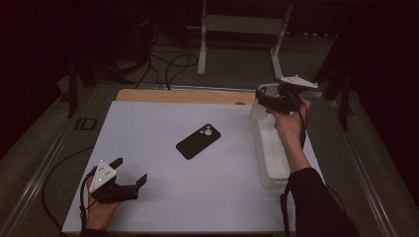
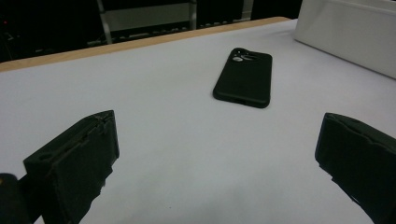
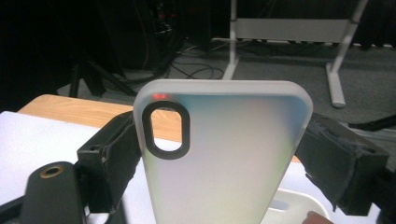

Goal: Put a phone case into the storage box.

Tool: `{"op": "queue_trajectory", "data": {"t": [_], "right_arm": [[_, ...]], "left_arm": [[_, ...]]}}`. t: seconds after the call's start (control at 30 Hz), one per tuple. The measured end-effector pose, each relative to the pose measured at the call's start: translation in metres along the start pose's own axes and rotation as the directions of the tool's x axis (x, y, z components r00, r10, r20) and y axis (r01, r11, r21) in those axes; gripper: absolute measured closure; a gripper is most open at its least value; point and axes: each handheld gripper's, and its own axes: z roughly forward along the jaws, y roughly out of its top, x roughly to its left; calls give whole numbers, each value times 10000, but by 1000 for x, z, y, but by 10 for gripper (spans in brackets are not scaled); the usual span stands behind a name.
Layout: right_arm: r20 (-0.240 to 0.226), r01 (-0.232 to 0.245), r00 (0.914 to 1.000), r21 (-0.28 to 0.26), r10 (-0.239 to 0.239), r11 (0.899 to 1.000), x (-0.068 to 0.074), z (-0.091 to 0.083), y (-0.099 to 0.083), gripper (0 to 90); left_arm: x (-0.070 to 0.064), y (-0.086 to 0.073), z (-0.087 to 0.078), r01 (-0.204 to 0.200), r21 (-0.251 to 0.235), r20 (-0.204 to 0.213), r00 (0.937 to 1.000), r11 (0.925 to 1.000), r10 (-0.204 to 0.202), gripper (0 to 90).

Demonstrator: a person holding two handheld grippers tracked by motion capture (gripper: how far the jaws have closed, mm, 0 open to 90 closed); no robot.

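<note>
A black phone [image 1: 197, 140] lies face down in the middle of the white sheet, its camera end toward the far right; the left gripper view has the phone [image 2: 243, 77] ahead of the jaws. My left gripper [image 1: 131, 170] rests at the near left, open and holding nothing, well short of the phone. Its jaws stand wide apart in its own view [image 2: 215, 154]. My right gripper [image 1: 262, 98] is raised at the far right, shut on a translucent white phone case [image 1: 257, 109]. In the right gripper view the case [image 3: 233, 177] stands upright between the jaws [image 3: 222, 144], its oval camera cutout at upper left.
A white open bin [image 1: 269, 158] sits along the right edge of the sheet, below my right hand; its wall [image 2: 345, 28] and its rim [image 3: 289, 205] show in the gripper views. A wooden table edge [image 1: 183, 95] runs along the far side. Cables and a white stand lie on the floor beyond.
</note>
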Motion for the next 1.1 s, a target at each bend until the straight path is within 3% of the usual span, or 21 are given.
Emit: {"op": "queue_trajectory", "data": {"t": [0.13,0.47,0.63,1.1], "right_arm": [[102,-37,9999,51,36,10000,-3,1,0,168],[1020,-149,9947,209,127,9997,-18,12,-3,168],[1230,-293,9921,205,266,9994,-22,13,-3,168],[1789,-432,9835,827,278,9956,-30,29,-16,167]], "left_arm": [[0,0,0,-16,15,-2,10000,10000,16,2],[0,0,0,-15,2,1,10000,10000,15,2],[0,0,0,-26,-9,-3,10000,10000,26,2],[-1,0,0,-46,-5,18,10000,10000,46,2]]}}
